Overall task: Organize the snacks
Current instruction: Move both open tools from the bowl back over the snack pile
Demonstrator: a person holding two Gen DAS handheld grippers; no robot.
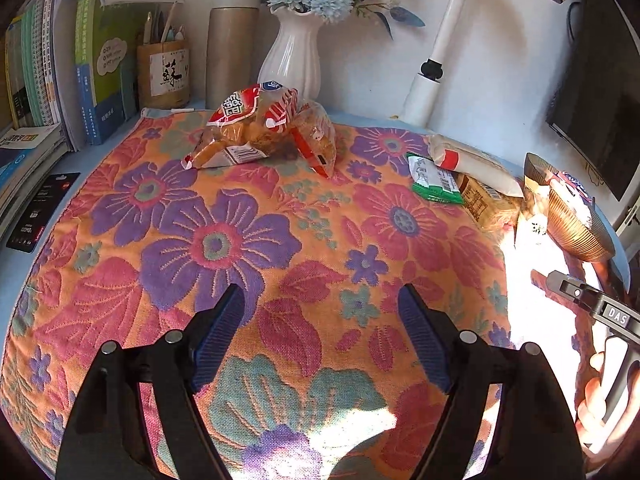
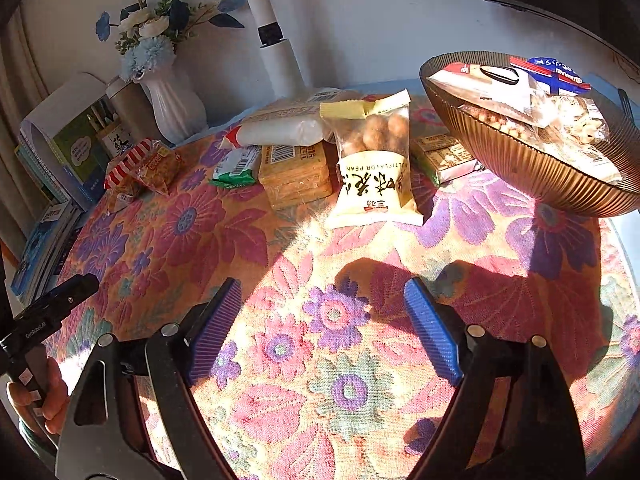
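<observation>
On your peanut bag (image 2: pixel 374 168) you can read, upside down, "MULTIFLAVOR PEAN", the rest cut off. The pen holder (image 1: pixel 164 74) carries a label with the character "蘇". The right device (image 1: pixel 612 314) shows "DAS"; the left device (image 2: pixel 38 330) reads "GenRobot.AI". The black card (image 1: pixel 40 210) at the desk's left edge says "100MB/s". Barcodes show on the green packet (image 2: pixel 236 168) and cracker pack (image 2: pixel 296 178), their digits too small to read.

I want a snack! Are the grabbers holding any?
No. The left gripper and right gripper are both open over the cloth, holding nothing.
</observation>
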